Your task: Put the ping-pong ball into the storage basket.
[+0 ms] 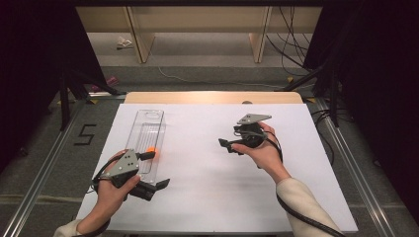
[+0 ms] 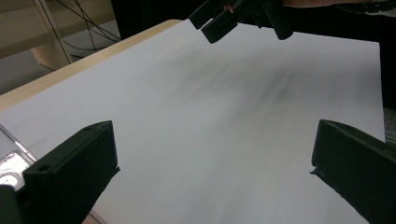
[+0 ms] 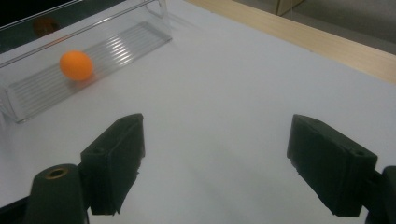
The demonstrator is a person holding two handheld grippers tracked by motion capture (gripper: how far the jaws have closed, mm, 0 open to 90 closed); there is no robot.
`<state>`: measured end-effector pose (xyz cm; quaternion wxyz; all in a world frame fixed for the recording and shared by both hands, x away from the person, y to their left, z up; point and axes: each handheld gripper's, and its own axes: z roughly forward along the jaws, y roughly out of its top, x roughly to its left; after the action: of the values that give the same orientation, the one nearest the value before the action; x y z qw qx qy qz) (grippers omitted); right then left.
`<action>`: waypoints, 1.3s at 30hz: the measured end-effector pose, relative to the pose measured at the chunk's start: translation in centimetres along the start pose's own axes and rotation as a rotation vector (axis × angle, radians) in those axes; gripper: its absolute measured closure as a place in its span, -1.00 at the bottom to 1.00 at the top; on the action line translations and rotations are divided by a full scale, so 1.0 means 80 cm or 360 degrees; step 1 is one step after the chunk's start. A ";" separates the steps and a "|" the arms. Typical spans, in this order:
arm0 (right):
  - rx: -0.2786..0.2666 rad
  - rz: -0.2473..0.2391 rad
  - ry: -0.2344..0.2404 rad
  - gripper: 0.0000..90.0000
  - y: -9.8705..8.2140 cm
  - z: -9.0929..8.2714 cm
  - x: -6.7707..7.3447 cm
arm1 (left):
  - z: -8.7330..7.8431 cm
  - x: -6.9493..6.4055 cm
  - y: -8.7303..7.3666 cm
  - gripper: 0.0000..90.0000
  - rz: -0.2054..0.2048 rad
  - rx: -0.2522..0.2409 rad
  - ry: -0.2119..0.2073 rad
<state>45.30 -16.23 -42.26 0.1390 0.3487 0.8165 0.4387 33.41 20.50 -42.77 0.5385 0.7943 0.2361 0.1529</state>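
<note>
One "5" (image 1: 86, 134) on floor (image 1: 44, 163)

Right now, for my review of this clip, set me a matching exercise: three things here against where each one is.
Things:
1. orange ball
2. left gripper
3. right gripper

Places:
A. held over the middle of the white table, jaws open
B. inside the clear tray
C. at the near end of the tray, jaws open

Pairs: 1-B, 2-C, 3-A
</note>
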 end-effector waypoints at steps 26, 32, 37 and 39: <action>-0.0013 0.0059 -0.0071 -0.56 -0.043 -0.054 -0.011 | -0.001 0.000 0.000 -1.00 0.0001 -0.0003 0.0003; -0.0011 0.0068 -0.0081 -0.56 -0.054 -0.067 -0.012 | -0.001 0.000 0.001 -1.00 -0.0001 -0.0005 0.0005; -0.0010 0.0077 -0.0091 -0.56 -0.063 -0.077 -0.012 | -0.001 0.000 0.001 -1.00 -0.0002 -0.0006 0.0006; -0.0007 0.0079 -0.0091 -0.56 -0.067 -0.081 -0.012 | -0.001 0.000 0.001 -1.00 -0.0001 -0.0005 0.0006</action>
<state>40.13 -22.86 -42.96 0.1521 0.3810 0.8022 0.4338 33.41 20.55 -42.70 0.5393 0.7931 0.2370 0.1546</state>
